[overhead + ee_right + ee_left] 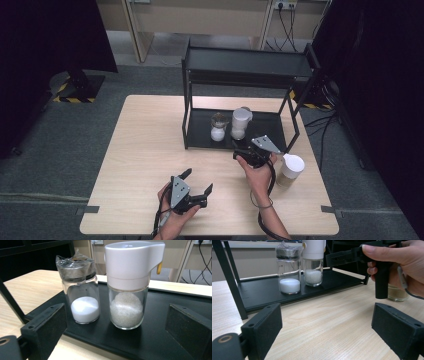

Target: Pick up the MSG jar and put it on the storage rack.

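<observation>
A black two-tier rack (192, 90) stands at the back of the wooden table. On its lower shelf (160, 342) sit two glass jars side by side. The shorter jar (218, 127) (288, 272) (82, 290) has a plastic-wrapped metal lid and holds white powder. The taller jar (240, 122) (313, 265) (128, 285) has a white pouring cap and holds coarse white grains. My right gripper (246, 150) (117, 312) is open at the shelf's front edge, facing both jars. My left gripper (197, 181) (327, 315) is open over bare table near the front, holding nothing.
A third glass jar (291, 169) (397, 293) with a white cap stands on the table (145, 150) to the right of the right hand, outside the rack. The rack's front posts (230, 277) flank the shelf. Grey floor surrounds the table.
</observation>
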`<move>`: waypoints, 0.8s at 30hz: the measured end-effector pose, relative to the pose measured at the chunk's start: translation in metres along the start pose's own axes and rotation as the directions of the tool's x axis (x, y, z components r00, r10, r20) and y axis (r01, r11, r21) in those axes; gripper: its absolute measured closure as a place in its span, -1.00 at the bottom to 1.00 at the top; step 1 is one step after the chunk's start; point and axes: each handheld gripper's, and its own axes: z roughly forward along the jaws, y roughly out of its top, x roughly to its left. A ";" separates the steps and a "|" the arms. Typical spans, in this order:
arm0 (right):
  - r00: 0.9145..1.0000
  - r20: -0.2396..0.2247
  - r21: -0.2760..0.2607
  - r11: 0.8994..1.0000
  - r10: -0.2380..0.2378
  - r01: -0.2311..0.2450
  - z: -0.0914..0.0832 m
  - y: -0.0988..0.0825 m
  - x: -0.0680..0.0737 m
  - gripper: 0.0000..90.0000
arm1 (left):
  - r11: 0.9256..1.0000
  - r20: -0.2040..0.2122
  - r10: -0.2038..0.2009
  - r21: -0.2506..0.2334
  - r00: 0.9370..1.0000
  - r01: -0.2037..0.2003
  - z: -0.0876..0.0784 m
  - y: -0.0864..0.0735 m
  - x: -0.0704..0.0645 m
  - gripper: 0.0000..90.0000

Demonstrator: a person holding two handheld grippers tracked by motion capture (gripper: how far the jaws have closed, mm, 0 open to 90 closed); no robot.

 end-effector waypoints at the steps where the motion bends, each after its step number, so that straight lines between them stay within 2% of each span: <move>1: 1.000 0.000 0.000 1.000 0.000 0.000 0.000 0.000 0.000 -0.90 | 1.000 0.000 0.000 0.000 1.000 0.000 0.000 0.000 0.000 -0.80; 24: 0.999 -0.035 -0.006 1.000 -0.022 0.022 -0.030 -0.015 0.008 -0.91 | 1.000 -0.002 -0.002 -0.002 1.000 0.002 0.000 0.000 0.000 -0.80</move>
